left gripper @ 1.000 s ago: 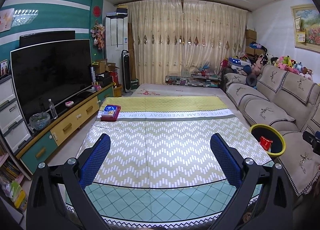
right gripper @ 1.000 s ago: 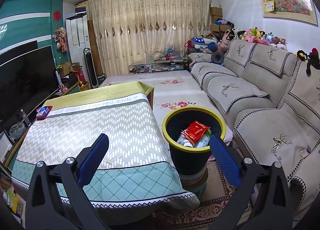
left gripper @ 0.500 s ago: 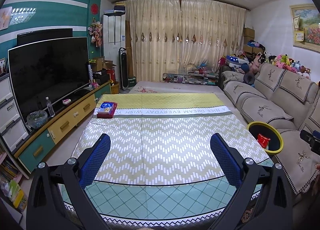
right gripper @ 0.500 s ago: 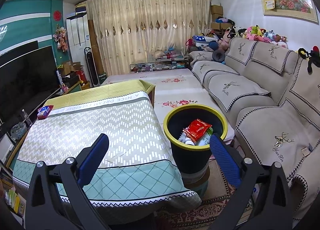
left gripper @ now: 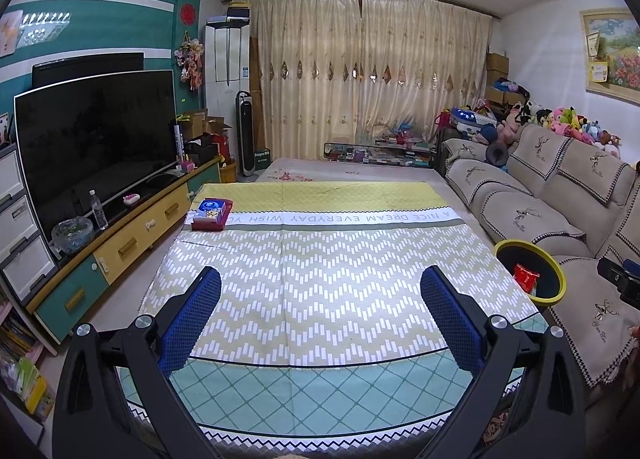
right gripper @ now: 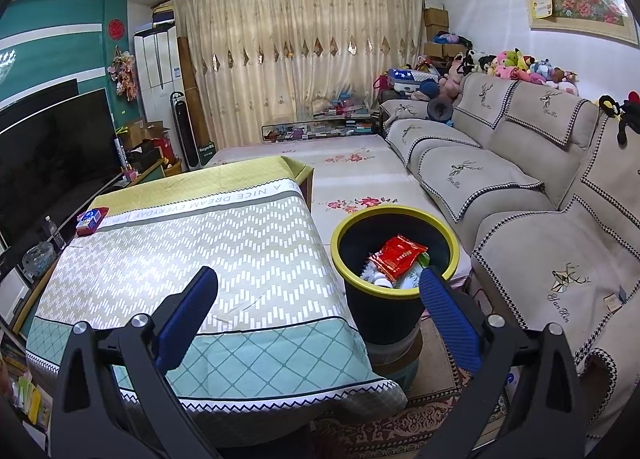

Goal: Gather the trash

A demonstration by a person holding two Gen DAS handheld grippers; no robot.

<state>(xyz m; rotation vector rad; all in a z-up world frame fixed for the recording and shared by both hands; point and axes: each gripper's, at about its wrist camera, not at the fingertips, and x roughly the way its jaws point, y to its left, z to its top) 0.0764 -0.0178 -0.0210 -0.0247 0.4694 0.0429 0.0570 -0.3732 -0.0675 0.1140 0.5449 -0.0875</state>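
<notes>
Both grippers are empty, jaws spread wide. The left gripper point(left gripper: 320, 295) hangs above the near edge of the low bench covered by a yellow, white-zigzag and mint-diamond cloth point(left gripper: 328, 271). The right gripper point(right gripper: 318, 293) hangs over the bench's near right corner, its right finger point(right gripper: 448, 319) in front of the rim of the black round trash bin with a yellow rim point(right gripper: 348, 227).

The bin stands on the floor just beside the right edge of the bench, between it and the beige fabric sofa point(right gripper: 520, 195). Inside lie a red foil snack wrapper point(right gripper: 398, 253) on top and some white pieces beneath it that look like bottles or cups, too jumbled to tell.

Judged from this, collecting looks nearly or wholly done: trash is already in the bin, and the cloth shows no loose litter. The only thing on the bench is a red-and-blue tissue pack point(left gripper: 210, 213) at the far left corner, which looks like a household item rather than rubbish. If anything is left, it would be a check of the floor around the bench, most of which is hidden here.
</notes>
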